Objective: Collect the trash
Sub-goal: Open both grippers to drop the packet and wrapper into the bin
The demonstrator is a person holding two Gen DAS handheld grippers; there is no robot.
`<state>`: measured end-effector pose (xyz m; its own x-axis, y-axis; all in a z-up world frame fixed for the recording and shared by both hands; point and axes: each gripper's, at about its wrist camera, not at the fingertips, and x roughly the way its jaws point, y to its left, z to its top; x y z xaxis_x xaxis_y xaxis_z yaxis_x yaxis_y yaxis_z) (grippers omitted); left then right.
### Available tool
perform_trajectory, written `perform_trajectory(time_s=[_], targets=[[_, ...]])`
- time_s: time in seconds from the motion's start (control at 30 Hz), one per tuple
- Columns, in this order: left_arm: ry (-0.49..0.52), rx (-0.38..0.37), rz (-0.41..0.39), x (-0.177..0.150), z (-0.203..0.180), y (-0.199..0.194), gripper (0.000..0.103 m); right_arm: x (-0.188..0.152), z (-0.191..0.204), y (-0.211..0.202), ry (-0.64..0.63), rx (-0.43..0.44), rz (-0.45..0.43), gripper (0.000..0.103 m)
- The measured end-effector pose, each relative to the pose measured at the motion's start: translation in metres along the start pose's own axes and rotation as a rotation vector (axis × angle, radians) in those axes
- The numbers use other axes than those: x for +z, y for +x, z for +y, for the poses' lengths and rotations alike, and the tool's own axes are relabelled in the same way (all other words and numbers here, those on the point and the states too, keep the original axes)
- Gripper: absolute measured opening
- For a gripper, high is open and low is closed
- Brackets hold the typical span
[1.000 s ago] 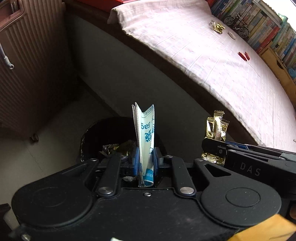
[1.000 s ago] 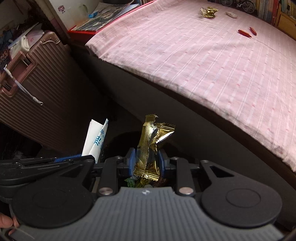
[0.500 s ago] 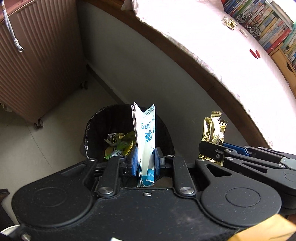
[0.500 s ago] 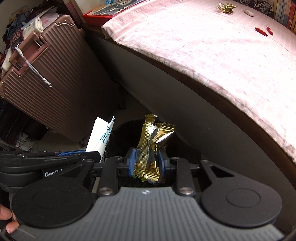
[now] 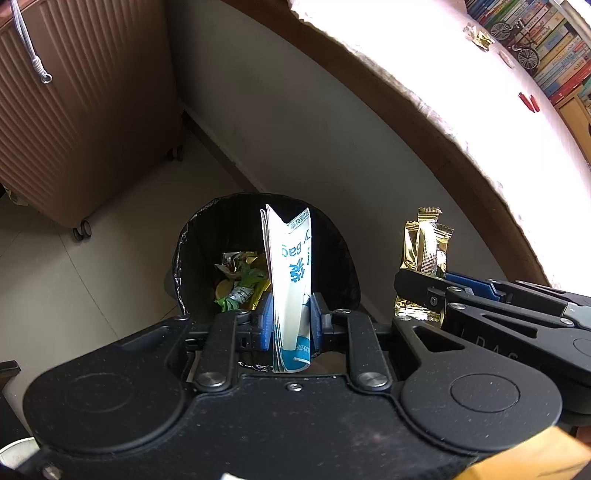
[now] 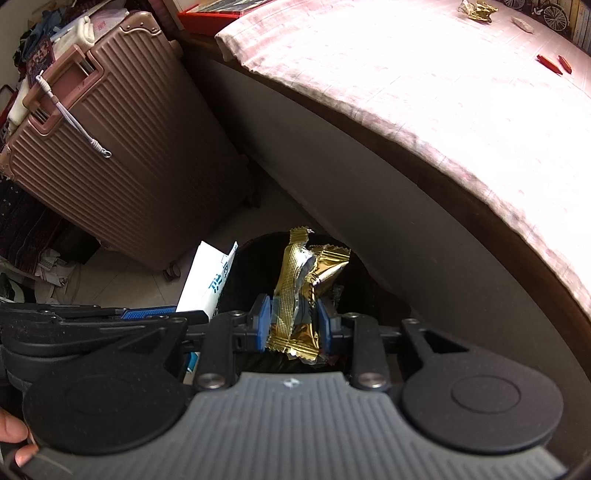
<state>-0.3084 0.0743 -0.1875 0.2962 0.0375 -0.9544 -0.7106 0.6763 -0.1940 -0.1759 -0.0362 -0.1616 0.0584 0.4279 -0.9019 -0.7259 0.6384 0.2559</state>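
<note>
My left gripper [image 5: 289,321] is shut on a folded white and blue paper packet [image 5: 290,273], held upright over the black-lined trash bin [image 5: 192,236], which holds several crumpled wrappers [image 5: 240,284]. My right gripper [image 6: 293,321] is shut on gold foil wrappers [image 6: 299,291], also above the bin [image 6: 258,254]. In the left wrist view the right gripper's gold wrappers [image 5: 424,258] hang just right of the bin. The white packet [image 6: 208,284] shows at left in the right wrist view. More gold wrappers [image 6: 476,9] and two red pieces [image 6: 554,64] lie on the bed.
A pink-sheeted bed [image 6: 443,92] with a dark frame rises right behind the bin. A rose-coloured ribbed suitcase [image 6: 110,147] stands on the floor to the left. Bookshelves [image 5: 546,40] line the far side of the bed. Clutter sits at far left.
Both grippers have tilted and moved down toward the bin; the bin's inside and its wrappers now show fully. Both grips stay shut on their trash.
</note>
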Motion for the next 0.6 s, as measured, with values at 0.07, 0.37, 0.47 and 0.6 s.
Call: perform_trajectory(time_s=[0.07, 0.37, 0.47, 0.6], targets=[[-0.003, 0.002, 0.007, 0.002, 0.0, 0.003, 0.02, 0.001, 0.0, 0.002, -0.001, 0.002, 0.004, 0.035], [-0.006, 0.007, 0.033, 0.006, 0.004, 0.009, 0.021, 0.005, -0.002, 0.013, 0.001, 0.002, 0.026, 0.036], [-0.008, 0.007, 0.04, 0.008, 0.004, 0.01, 0.022, 0.008, 0.0, 0.017, 0.002, -0.002, 0.032, 0.036], [-0.007, 0.007, 0.045, 0.011, 0.005, 0.01, 0.023, 0.012, 0.002, 0.021, 0.005, -0.004, 0.038, 0.036]])
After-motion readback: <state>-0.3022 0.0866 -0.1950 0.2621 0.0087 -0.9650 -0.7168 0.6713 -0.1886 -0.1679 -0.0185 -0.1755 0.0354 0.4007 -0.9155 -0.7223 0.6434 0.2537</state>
